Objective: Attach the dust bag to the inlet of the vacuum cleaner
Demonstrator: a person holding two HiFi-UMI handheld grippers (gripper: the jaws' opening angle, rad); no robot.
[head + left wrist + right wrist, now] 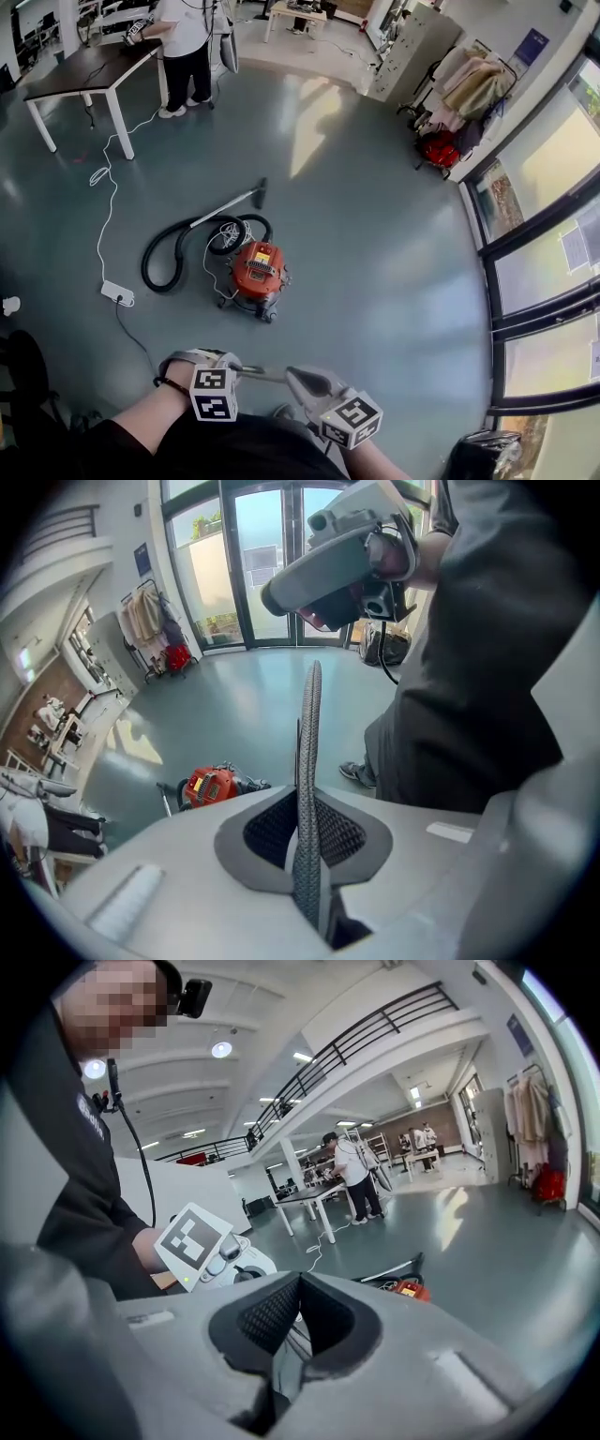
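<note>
left gripper view looks along the left gripper (pixel 306 832), whose jaws are pinched on a thin grey woven sheet standing edge-on between the pads. i take this for the dust bag (pixel 312 714), though only its edge shows. the right gripper (pixel 298 1312) has its jaws pressed together, and i can't make out anything held between them.

both tools sit close to the person's body. the orange vacuum cleaner (pixel 258 272) stands well apart from them on the floor (pixel 375 234), with its black hose (pixel 164 253) looped beside it. a white power strip (pixel 117 293) lies near the hose, and its cord trails off toward a bench (pixel 84 70) where another person (pixel 183 37) stands.

the step in hand looks like bringing the bag over to the machine, so the task has hardly begun. no view shows the inlet, and it should be found before the bag goes down. it may be inside the body.

to do this well:
- keep the left grip firm so the sheet doesn't slip on the way
- come in low and face the inlet squarely
- use the free right tool to steady the body or spread the bag's opening
- step clear of the hose and cord
</note>
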